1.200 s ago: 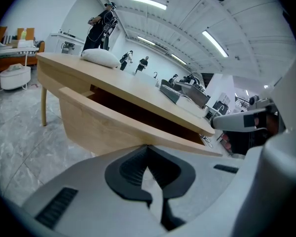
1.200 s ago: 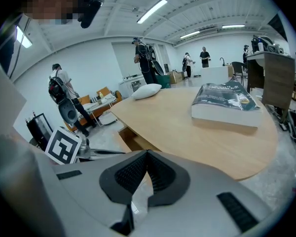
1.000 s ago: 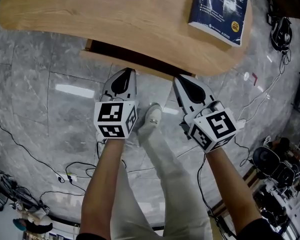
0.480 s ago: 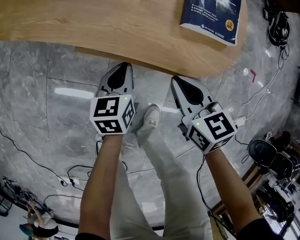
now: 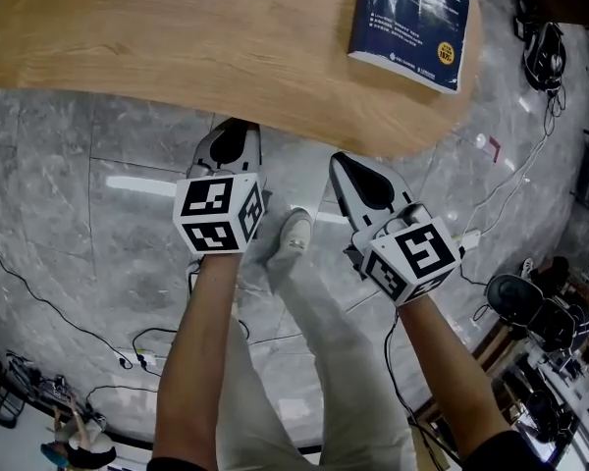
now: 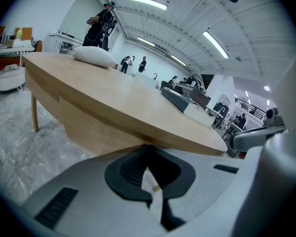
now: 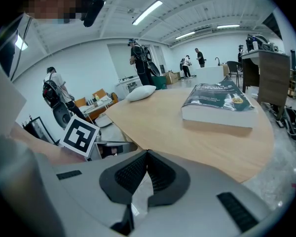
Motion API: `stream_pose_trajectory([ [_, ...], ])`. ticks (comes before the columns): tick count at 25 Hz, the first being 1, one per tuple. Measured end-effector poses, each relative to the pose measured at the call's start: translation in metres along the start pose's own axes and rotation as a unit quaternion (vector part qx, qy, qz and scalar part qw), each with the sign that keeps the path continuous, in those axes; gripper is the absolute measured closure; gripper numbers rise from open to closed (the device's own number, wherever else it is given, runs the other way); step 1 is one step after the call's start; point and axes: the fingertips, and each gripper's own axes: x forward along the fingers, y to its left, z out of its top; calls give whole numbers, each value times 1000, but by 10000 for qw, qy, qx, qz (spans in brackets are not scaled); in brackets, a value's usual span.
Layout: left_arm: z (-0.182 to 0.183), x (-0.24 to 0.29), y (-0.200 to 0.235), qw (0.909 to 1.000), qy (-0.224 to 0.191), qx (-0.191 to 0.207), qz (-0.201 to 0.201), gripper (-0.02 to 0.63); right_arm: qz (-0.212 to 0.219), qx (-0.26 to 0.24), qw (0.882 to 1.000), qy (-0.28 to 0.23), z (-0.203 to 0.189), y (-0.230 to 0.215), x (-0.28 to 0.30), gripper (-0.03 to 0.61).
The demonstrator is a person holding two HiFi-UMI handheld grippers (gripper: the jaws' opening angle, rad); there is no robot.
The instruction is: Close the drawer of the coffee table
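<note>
Fingers (image 6: pixel 130 169) on my left gripper (image 5: pixel 232 133) pressed together, empty, tip at pale wooden drawer front (image 6: pixel 93 127) under oval wooden coffee table (image 5: pixel 226 47), upper centre; drawer looks pushed in. My right gripper (image 5: pixel 346 165) likewise empty, jaws together. Risk: extra shove slides table, shifting blue paperback book (image 5: pixel 409 18).

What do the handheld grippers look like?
Identical pair: left gripper and right gripper are pale grey tapered shells with black ribbed tongs, each carrying a white cube printed with black square markers. No sleeves on the forearms; light trousers.
</note>
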Motion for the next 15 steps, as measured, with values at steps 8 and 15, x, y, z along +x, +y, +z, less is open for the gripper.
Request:
stream_pose_trajectory([
  [8, 1, 3, 0, 10000, 11, 21, -10, 612, -1, 35, 10000, 19, -5, 2, 1, 565],
  [15, 4, 7, 0, 9999, 90, 74, -24, 612, -10, 82, 10000, -8, -4, 1, -1, 565],
])
